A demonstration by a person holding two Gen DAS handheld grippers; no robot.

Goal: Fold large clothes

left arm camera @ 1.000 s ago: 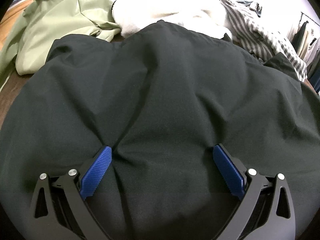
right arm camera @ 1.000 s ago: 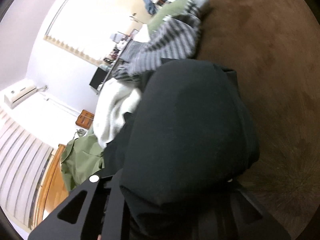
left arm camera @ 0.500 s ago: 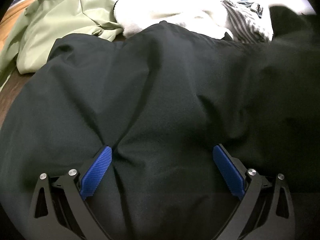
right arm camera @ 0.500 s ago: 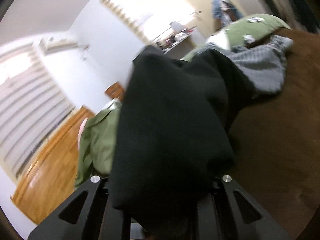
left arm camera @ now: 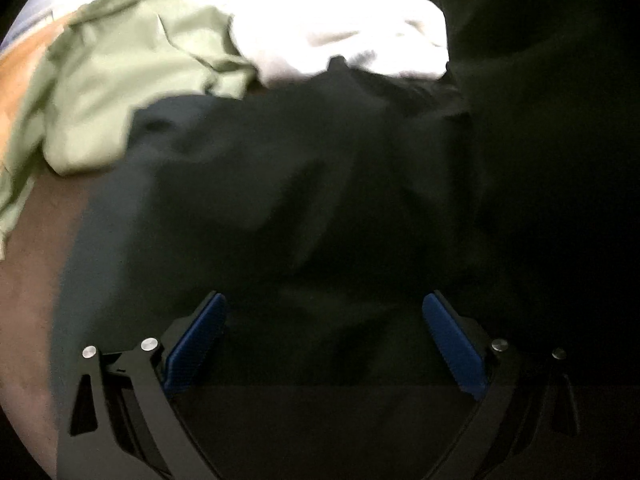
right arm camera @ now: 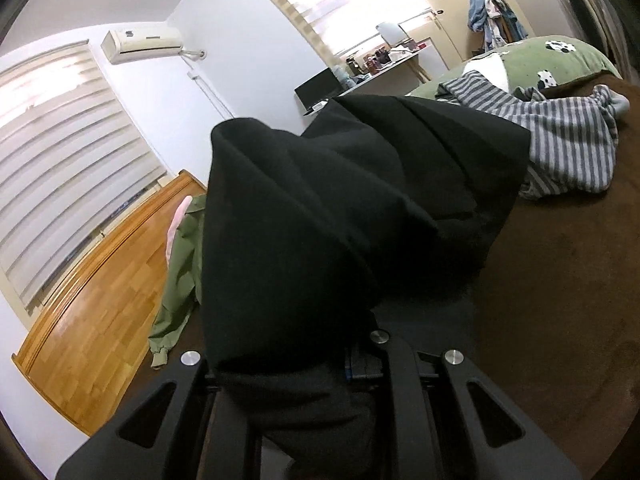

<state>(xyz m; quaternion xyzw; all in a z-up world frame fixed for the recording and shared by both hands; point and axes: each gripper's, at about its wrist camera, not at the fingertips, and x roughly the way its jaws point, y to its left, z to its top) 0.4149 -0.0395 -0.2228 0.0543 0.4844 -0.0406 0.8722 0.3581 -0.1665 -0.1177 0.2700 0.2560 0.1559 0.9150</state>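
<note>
- Left wrist view: the left gripper (left arm camera: 322, 344) is seen spread wide, nothing pinched, with the black garment (left arm camera: 280, 216) spread on the bed just ahead of and beneath its fingers.
- Right wrist view: the right gripper (right arm camera: 288, 364) is clamped on a raised edge of the black garment (right arm camera: 340, 208), which is draped forward over its fingers, above the brown bed (right arm camera: 560, 280).
- Soft, limp, fairly light cloth is judged; sagging is expected, so hold is best taken at hems or corners.
- Beyond the left gripper, a green garment (left arm camera: 132, 76) and a white garment (left arm camera: 340, 28) are piled.
</note>
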